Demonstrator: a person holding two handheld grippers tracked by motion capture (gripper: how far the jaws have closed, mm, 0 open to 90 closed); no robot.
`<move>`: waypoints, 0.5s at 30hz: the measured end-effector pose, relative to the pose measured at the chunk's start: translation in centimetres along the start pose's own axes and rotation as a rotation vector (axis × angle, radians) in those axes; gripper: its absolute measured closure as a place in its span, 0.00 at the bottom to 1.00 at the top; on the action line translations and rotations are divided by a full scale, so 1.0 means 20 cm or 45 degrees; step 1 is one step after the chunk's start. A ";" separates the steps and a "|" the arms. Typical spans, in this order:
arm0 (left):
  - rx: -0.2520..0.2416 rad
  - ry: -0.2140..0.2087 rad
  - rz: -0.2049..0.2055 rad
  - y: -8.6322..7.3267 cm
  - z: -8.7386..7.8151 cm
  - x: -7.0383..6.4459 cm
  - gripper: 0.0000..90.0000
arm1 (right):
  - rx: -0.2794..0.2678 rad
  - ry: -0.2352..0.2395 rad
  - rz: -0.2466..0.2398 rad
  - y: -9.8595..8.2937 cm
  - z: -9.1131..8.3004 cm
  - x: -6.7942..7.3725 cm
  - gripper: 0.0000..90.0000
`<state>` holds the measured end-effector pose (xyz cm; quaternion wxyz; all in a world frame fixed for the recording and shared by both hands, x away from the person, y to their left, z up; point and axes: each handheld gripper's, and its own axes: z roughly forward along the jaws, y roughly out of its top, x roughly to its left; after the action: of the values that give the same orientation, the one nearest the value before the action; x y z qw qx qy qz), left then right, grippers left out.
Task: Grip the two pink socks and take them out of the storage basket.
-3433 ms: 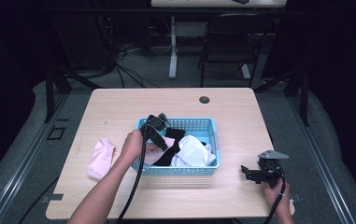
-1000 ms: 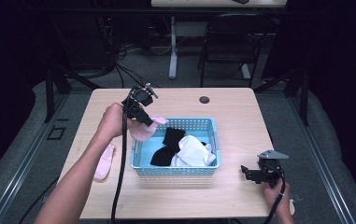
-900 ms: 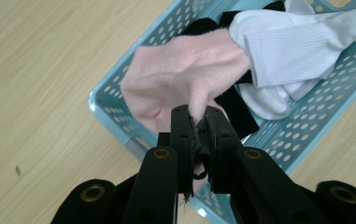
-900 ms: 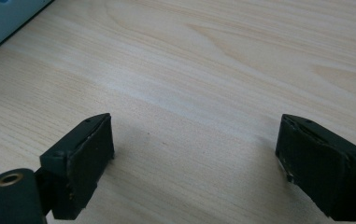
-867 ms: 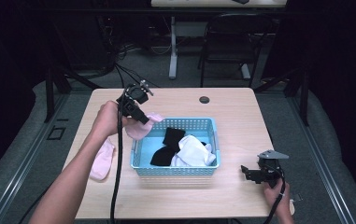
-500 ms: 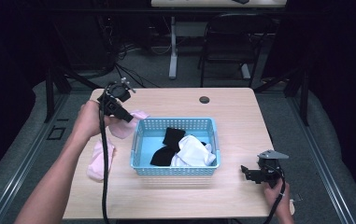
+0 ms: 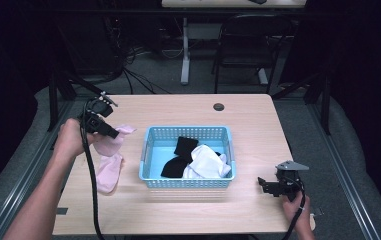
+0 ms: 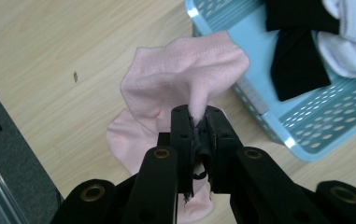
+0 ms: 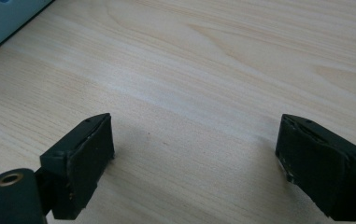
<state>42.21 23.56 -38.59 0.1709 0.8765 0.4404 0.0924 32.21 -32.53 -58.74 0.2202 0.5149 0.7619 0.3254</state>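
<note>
Fingers of left gripper (image 8: 198,122) pinched on pink sock (image 8: 180,74) w/ right gripper (image 9: 196,158) wide apart, holding nothing.

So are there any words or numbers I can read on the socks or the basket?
None: the pink sock held in the left gripper, the blue basket and the wooden table show no words, numbers or signs.
</note>
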 end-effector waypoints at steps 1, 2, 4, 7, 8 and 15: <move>0.004 0.000 -0.009 -0.01 0.02 0.01 0.93 | 0.000 0.000 0.000 0.00 0.00 0.00 0.12; 0.008 0.001 -0.017 -0.03 0.04 0.03 0.93 | -0.001 0.001 0.000 0.00 0.00 0.00 0.12; 0.034 0.003 -0.038 -0.05 0.08 0.05 0.93 | -0.001 0.001 0.000 0.00 0.00 0.00 0.12; 0.064 0.004 -0.064 -0.08 0.14 0.09 0.93 | -0.001 0.000 0.000 0.00 0.00 0.00 0.12; 0.073 0.000 -0.076 -0.09 0.16 0.10 0.93 | 0.000 -0.001 -0.001 0.00 0.00 0.00 0.12; 0.122 -0.010 -0.160 -0.15 0.31 0.18 0.93 | -0.001 0.004 0.000 0.00 0.00 0.00 0.12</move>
<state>44.15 26.77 -45.31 0.1360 0.8547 0.4977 0.0569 32.22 -32.53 -58.75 0.2194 0.5143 0.7621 0.3264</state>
